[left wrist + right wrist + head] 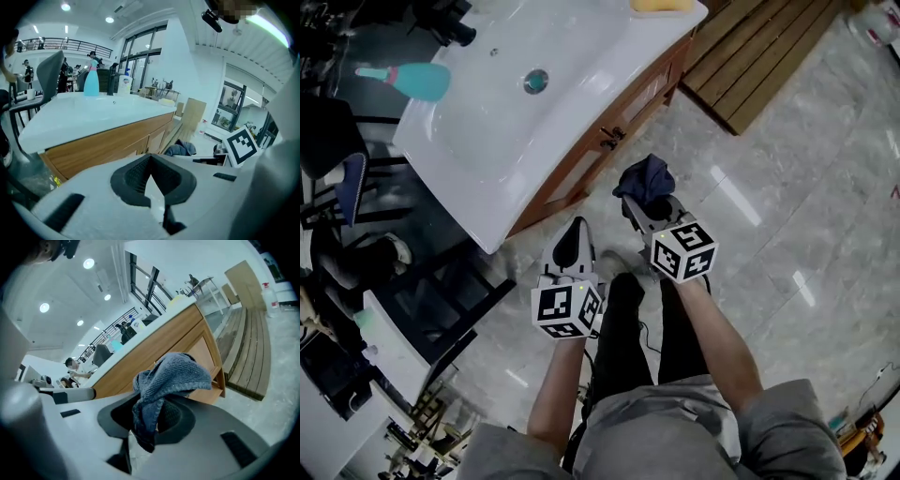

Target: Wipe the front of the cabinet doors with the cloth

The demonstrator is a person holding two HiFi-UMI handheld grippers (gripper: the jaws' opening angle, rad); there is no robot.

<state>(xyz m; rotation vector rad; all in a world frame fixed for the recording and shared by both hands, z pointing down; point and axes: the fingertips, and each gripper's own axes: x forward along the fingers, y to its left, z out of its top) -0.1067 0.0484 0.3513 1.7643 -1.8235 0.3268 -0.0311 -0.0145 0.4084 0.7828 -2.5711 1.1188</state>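
A dark blue cloth [644, 181] [165, 380] is bunched in my right gripper [645, 202] [157, 394], whose jaws are shut on it. It hangs a short way out from the wooden cabinet doors [609, 141] [176, 345] under the white sink top [487, 131]. My left gripper [572, 246] [151, 176] has its jaws closed together with nothing in them. It is held lower and to the left, pointing at the cabinet front [108, 145]. From the left gripper view the cloth [180, 149] and the right gripper's marker cube [241, 144] show to the right.
A blue spray bottle [408, 80] [91, 77] stands on the sink top, and a yellow sponge [661, 5] lies at its far end. A wooden slatted platform [759, 56] [251, 352] lies on the tiled floor beyond the cabinet. Dark chairs [337, 178] crowd the left.
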